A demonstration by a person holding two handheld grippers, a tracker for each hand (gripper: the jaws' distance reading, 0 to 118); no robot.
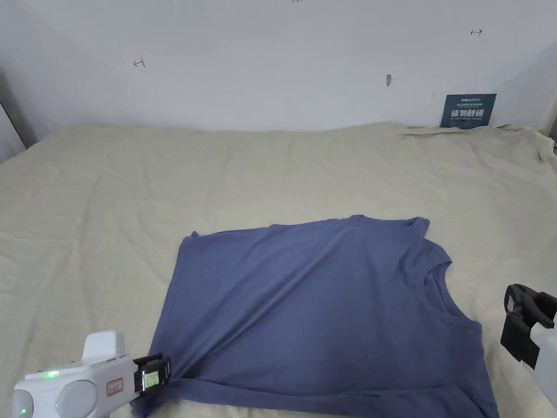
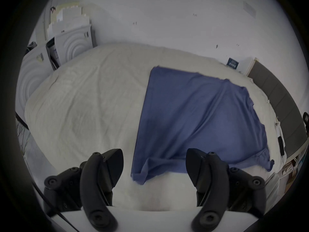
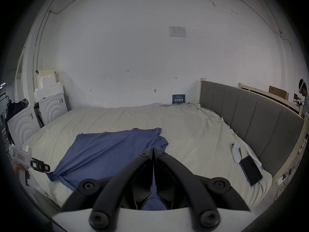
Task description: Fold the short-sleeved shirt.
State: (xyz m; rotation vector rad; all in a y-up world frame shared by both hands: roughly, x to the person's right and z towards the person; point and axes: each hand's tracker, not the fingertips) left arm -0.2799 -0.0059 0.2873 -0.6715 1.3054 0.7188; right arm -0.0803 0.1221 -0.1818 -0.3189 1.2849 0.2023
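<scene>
Blue knit, soft and creased, the shirt [image 1: 326, 310] lies flat on the bed [image 1: 217, 174] near its front edge, towards the front right corner in the head view. Its long axis runs across the bed: the round neckline points right, the straight hem left. Diagonal wrinkles fan out from the front hem corner, where the cloth is bunched.

Beside that corner sits the left gripper [image 2: 154, 167], a white plastic body with black jaws standing well apart; in its own view the bunched corner lies between them, though neither jaw presses on it.

At the right edge of the head view, just off the neckline end, is the right gripper [image 3: 153, 150]. In its own view its jaws meet at the tips, with blue cloth showing beneath them; whether they pinch it, I cannot tell.

Beige, rumpled sheet covers the bed. A dark blue sign [image 1: 468, 110] leans against the white wall at the far edge; its white lettering I leave unread. A grey padded headboard [image 3: 250, 118] bounds the right side, with a phone [image 3: 250, 170] lying beside it.
</scene>
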